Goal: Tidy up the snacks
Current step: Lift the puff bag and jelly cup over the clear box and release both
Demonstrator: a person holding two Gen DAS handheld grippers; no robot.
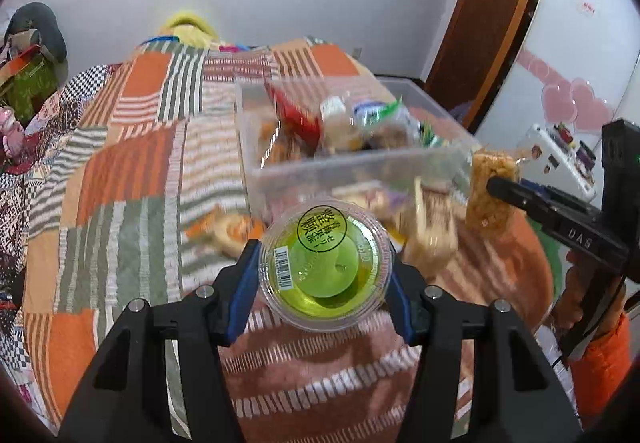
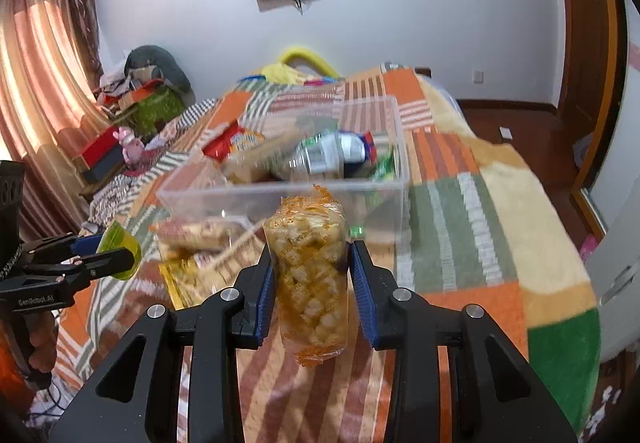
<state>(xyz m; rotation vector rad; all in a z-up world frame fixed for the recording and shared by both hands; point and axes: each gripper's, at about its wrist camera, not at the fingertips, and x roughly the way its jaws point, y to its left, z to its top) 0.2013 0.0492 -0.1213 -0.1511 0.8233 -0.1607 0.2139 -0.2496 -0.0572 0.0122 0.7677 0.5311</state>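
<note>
The left gripper (image 1: 324, 275) has its jaws clamped on a green jelly cup (image 1: 325, 263) above the bed (image 1: 132, 171), and the right gripper (image 2: 312, 283) squeezes a wrapped puffed snack bar (image 2: 310, 275), both near the somewhat blurry clear box (image 2: 280, 199) of snacks.

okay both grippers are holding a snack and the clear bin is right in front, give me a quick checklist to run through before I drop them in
1. Left gripper shut on the green jelly cup, blue pads on both sides: ok.
2. Right gripper shut on the wrapped puffed rice bar, which stands upright between the pads: ok.
3. Both snacks lifted clear of the patchwork blanket: ok.
4. Clear plastic bin open on top, no lid in the way: ok.
5. Free room inside the bin among the packets already there: cannot tell, contents are blurred.
6. Loose snacks still lie on the blanket before the bin, so sorting is not finished: not ok.
</note>
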